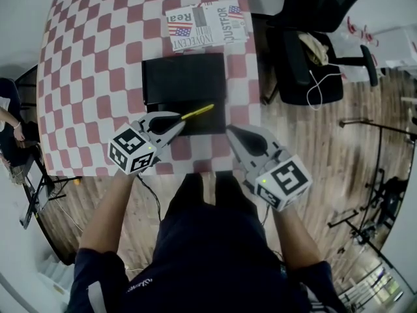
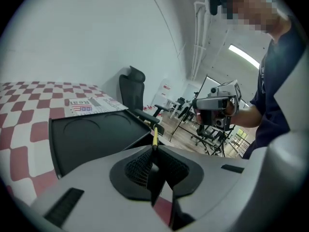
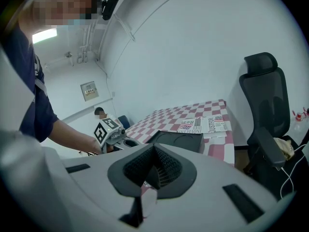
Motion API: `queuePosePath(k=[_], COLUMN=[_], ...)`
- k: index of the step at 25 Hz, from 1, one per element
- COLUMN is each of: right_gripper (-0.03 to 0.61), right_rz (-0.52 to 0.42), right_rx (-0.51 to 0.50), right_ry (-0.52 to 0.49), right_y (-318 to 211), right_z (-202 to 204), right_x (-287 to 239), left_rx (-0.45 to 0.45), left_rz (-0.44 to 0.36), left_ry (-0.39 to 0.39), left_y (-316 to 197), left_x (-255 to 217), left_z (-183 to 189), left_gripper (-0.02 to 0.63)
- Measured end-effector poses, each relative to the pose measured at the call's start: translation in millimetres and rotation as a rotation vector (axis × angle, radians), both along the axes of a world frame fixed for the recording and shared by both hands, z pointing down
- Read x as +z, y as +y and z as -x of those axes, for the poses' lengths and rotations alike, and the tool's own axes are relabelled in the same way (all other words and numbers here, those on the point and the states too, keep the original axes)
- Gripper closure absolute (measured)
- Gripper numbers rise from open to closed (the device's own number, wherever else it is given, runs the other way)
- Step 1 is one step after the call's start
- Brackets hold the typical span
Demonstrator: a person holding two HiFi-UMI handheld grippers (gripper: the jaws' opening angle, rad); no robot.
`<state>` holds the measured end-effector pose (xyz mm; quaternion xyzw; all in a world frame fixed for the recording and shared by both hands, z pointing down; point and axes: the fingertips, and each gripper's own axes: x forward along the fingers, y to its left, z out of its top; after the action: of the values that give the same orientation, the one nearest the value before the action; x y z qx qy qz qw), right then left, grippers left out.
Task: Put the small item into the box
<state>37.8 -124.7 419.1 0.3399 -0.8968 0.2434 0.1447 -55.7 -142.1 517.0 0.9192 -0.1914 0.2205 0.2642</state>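
The left gripper [image 1: 181, 124] has its jaws nearly closed, clamped on the near end of the yellow stick [image 1: 197, 112], which projects over the near edge of the black box [image 1: 184, 77]. The right gripper [image 1: 229, 130] has its jaws together and empty, beside the box's near right corner. Recommendation: carry the stick well inside the rim, level it and lower it before releasing, or it may roll out.

Red-and-white checks all over the tablecloth [image 1: 85, 77]. Plain matte black on the box [image 1: 184, 77] at the middle of the table. Bright yellow on the pen [image 1: 197, 112] over the box's near edge. White newspaper [image 1: 207, 23] at the far side, with dark lettering and red, white and blue flag print. Pale grey shells, black ribbed pads and black-and-white square markers on the left gripper [image 1: 181, 125] and right gripper [image 1: 229, 130]. Black office chair [image 1: 306, 57] to the right, on brown wood-grain floor [image 1: 326, 142]
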Motion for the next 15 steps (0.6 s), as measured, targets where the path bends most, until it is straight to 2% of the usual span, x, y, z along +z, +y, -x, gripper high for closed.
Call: queuePosePath(k=[8,11,15], right_gripper=[0.565,0.564,0.564], right_rz=[0.055,0.058,0.076], right_rx=[0.013,0.02,0.032], right_ry=[0.016,0.003,0.004], right_y=[-1.2,-3.3,-7.6], right_z=[-20.7,-25.3,-36.4], right_x=[25.8,29.7,35.8], left_rx=[0.055,0.074,0.087], left_rz=[0.152,0.237,0.372], left_ry=[-0.096,-0.124,-0.113], left_y=[-4.4,1.5,7.0], left_x=[50.2,67.2,79.5], left_z=[-11.5,-15.3,-21.7], left_gripper=[0.554,0.554,0.554])
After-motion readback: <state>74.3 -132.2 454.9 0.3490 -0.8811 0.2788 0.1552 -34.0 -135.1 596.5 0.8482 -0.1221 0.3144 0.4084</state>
